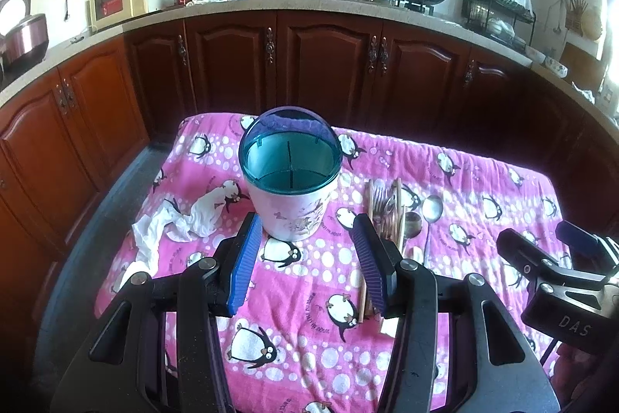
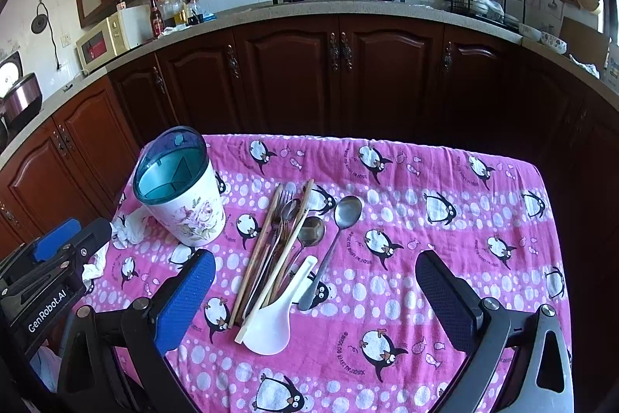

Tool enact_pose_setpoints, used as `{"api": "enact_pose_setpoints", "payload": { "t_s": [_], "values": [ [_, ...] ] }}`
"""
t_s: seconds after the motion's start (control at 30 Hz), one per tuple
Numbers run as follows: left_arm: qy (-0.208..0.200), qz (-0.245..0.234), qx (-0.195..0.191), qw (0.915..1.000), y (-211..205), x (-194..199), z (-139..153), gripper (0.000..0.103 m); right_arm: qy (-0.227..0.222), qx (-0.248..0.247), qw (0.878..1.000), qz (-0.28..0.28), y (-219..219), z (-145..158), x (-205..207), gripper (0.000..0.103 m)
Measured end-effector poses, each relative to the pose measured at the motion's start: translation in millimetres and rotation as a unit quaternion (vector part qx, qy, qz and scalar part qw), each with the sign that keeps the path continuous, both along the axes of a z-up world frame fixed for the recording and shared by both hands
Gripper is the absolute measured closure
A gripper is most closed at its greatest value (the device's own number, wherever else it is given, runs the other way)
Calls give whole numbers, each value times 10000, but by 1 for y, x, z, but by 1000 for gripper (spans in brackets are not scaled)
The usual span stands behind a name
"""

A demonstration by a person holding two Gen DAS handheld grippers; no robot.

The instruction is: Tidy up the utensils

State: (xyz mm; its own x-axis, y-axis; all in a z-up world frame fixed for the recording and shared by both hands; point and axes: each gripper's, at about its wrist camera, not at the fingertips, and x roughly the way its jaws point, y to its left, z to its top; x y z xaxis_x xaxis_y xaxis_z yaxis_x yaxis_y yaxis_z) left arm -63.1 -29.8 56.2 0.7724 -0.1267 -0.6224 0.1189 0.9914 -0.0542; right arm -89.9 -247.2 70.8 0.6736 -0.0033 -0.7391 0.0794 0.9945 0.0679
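Right wrist: one holder, three spoons, one fork

Shiny metal spoons, wooden chopsticks, glossy white plastic scoop, soft cloth.

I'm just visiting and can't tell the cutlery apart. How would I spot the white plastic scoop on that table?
Find the pink penguin cloth on the table, then the flowered holder with a teal rim. To its right lies a pile of utensils; the white rice paddle is at the pile's near end. It alone is broad, flat, white plastic; its neighbours are metal spoons, a fork and wooden chopsticks.
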Motion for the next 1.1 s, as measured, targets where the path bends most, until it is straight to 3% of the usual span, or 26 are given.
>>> {"api": "enact_pose_setpoints", "payload": {
  "t_s": [0.5,1.1],
  "values": [
    [-143,-83,-76,9998,-3,-6,14,54,-277,66,9996,-23,1,15,-5,0],
    [-147,-114,-96,9998,-5,-7,17,54,-145,67,9999,-17,1,17,-3,0]
  ]
}}
